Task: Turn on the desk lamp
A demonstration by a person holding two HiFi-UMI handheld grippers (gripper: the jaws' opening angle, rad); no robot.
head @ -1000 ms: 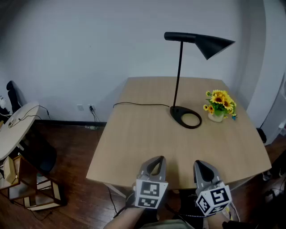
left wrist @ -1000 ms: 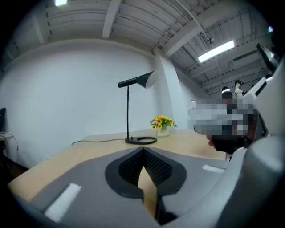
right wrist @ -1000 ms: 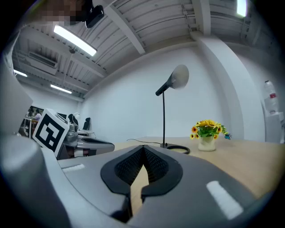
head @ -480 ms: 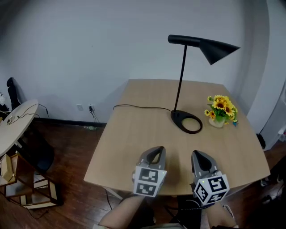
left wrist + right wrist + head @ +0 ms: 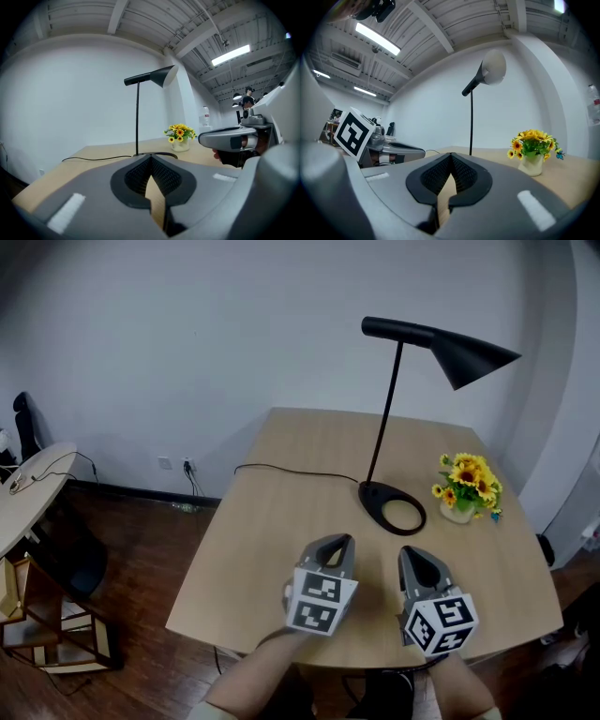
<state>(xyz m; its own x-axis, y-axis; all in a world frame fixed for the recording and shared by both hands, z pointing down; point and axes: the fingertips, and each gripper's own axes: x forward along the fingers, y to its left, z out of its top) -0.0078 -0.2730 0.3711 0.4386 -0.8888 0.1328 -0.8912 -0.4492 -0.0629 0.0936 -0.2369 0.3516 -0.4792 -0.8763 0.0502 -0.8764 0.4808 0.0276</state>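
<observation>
A black desk lamp stands on the wooden table [image 5: 272, 549]; its ring base [image 5: 392, 507] is mid-table, a thin stem rises from it, and the cone shade [image 5: 476, 359] points right. The lamp looks unlit. My left gripper [image 5: 339, 545] and right gripper [image 5: 415, 557] hover side by side over the table's near part, short of the base. Both are shut with nothing between the jaws. In the left gripper view the lamp stem [image 5: 137, 117] rises beyond my left gripper [image 5: 151, 157]. In the right gripper view the shade [image 5: 493, 68] is above my right gripper [image 5: 451, 157].
A small white pot of yellow flowers [image 5: 466, 486] sits right of the lamp base. The lamp's black cable [image 5: 291, 472] runs left across the table and over its edge. On the floor at left are a round white side table [image 5: 28, 498] and a wooden shelf [image 5: 42, 615].
Both grippers have moved forward a little over the table, toward the lamp base. The view has shifted slightly. The lamp and flowers have not moved on the table.
</observation>
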